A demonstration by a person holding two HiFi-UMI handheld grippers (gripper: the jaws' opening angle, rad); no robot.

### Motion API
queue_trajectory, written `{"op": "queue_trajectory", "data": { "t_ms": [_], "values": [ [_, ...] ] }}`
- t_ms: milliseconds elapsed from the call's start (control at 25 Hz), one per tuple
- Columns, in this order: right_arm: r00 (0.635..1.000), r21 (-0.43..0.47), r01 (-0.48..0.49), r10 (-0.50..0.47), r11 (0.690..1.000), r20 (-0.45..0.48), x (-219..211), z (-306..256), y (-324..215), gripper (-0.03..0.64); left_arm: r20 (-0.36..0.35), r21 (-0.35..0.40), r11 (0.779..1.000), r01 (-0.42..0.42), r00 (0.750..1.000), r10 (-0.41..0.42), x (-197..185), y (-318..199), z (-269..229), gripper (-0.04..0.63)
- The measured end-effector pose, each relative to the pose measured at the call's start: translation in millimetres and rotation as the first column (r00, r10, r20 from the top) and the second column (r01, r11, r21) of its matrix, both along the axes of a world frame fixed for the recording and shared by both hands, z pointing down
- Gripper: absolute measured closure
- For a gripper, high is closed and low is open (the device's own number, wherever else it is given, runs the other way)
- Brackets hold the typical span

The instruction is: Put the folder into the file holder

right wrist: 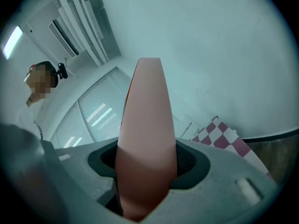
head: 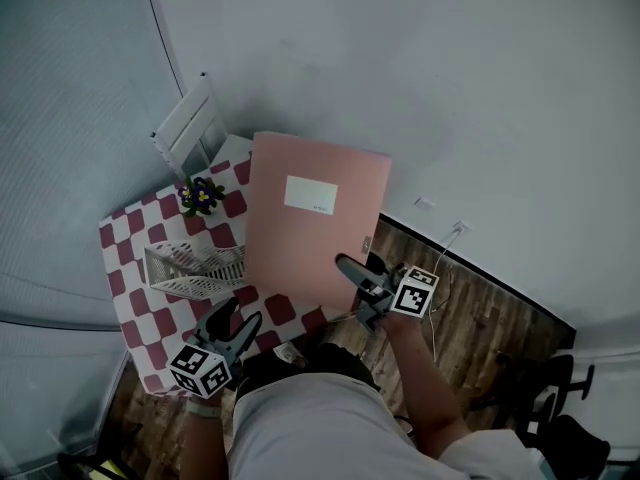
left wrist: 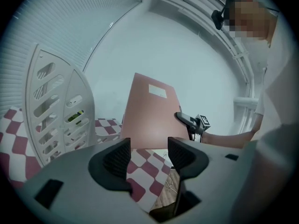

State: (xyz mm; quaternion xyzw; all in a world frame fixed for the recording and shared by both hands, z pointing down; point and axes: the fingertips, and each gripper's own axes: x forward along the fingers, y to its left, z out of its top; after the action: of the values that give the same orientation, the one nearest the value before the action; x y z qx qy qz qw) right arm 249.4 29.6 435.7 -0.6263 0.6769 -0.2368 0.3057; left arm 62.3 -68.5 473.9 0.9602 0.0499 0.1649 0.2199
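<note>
**A:** So what has the right gripper got?

**B:** It is clamped on the pink folder, squeezing both faces near the lower edge, close to one corner. From there the folder stands up and away from the gripper, raised above the checked worktop. Its white label faces the person.

**A:** And the left gripper?

**B:** Its jaws are apart, with nothing between them but worktop beyond. The white file holder stands just ahead of it and to its left. The folder is ahead and to its right.

**A:** How will the folder behave?

**B:** Light, I'd judge, and made of thin card. It is stiff enough to stay upright, but it is wide, so a hold at one corner lets the far end sway and bow. The faces look smooth, so it may slip or swivel in the grip.

**A:** A better hold?

**B:** Midway along the bottom edge. Or the free gripper could pinch the opposite edge to steer it into a slot. The holder looks light as well, and a nudge could push it along the worktop. So the folder should go in edge first, gently.
</note>
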Motion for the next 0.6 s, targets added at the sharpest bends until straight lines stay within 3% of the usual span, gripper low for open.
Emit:
{"op": "queue_trajectory", "data": {
  "t_ms": [320, 600],
  "values": [
    [0.978, 0.081, 0.184, -0.175, 0.980, -0.110, 3, -27, -57, 0.347, 0.028, -0.001, 0.992, 0.126, 0.992, -0.126, -6, -13, 3, 0.357],
    [0.924, 0.100, 0.336, -0.308, 0.936, -0.227, -3, -40, -85, 0.348, 0.034, 0.003, 0.959, 0.284, 0.958, -0.284, -10, -9, -5, 0.357]
  ]
}}
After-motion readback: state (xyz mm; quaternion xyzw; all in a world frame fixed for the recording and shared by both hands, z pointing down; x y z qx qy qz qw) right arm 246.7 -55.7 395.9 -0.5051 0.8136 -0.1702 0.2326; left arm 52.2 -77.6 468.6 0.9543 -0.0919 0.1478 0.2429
